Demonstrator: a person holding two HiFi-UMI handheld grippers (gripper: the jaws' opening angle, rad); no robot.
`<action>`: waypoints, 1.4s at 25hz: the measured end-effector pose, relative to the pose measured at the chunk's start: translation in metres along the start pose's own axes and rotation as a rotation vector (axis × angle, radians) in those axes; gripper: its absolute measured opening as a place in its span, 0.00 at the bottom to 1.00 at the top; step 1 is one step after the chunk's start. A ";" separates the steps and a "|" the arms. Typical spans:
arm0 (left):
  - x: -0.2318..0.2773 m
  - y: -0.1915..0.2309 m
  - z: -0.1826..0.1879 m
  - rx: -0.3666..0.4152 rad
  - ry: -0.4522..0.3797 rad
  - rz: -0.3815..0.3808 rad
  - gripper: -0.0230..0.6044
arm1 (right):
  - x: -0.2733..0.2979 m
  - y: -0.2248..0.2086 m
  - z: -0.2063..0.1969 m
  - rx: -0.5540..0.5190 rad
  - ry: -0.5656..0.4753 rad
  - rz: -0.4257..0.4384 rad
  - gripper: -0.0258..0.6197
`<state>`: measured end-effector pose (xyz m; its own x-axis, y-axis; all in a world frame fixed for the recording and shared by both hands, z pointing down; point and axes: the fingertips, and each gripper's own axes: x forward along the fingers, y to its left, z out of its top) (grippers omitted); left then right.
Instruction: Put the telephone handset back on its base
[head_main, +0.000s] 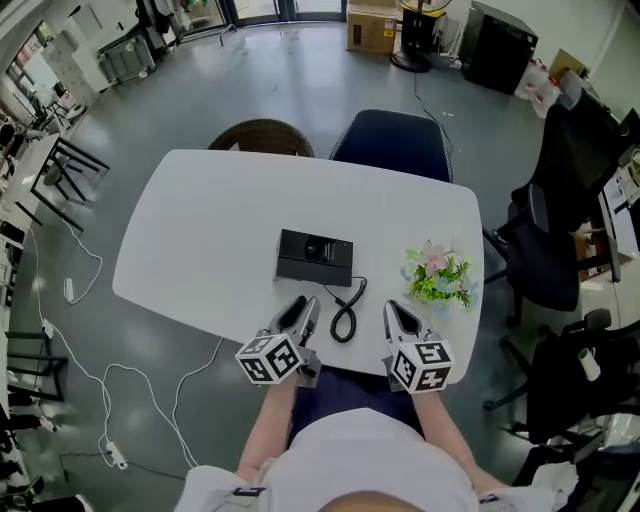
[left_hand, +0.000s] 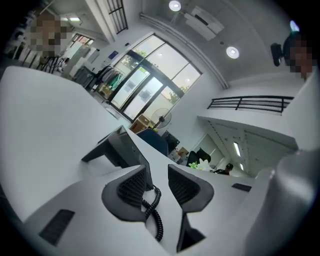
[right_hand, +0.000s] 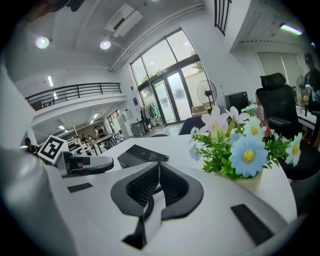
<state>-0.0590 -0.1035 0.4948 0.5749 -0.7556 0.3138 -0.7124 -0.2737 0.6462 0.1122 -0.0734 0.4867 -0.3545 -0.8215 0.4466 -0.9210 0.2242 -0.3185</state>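
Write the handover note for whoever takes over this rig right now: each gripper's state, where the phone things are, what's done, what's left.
Left gripper: open, empty. The cord lies on the table in line with its jaws, untouched.
Right gripper: shut, empty.
Phone: mid-table, both grippers clear of it.
Done: no handset lies loose anywhere in view. It seems seated on the phone, but it's too small to confirm.
Left: check the seating, then finish.
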 end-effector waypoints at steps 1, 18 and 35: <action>0.000 -0.006 0.004 0.053 -0.004 -0.006 0.25 | -0.002 0.000 0.005 -0.008 -0.012 0.000 0.09; -0.001 -0.085 0.060 0.662 -0.076 -0.067 0.06 | -0.025 0.013 0.062 -0.181 -0.171 -0.016 0.09; -0.002 -0.074 0.043 0.630 -0.054 -0.029 0.06 | -0.041 -0.014 0.067 -0.189 -0.207 -0.105 0.09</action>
<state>-0.0250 -0.1073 0.4161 0.5885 -0.7668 0.2564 -0.8063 -0.5801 0.1155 0.1502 -0.0779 0.4167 -0.2335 -0.9303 0.2829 -0.9714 0.2104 -0.1099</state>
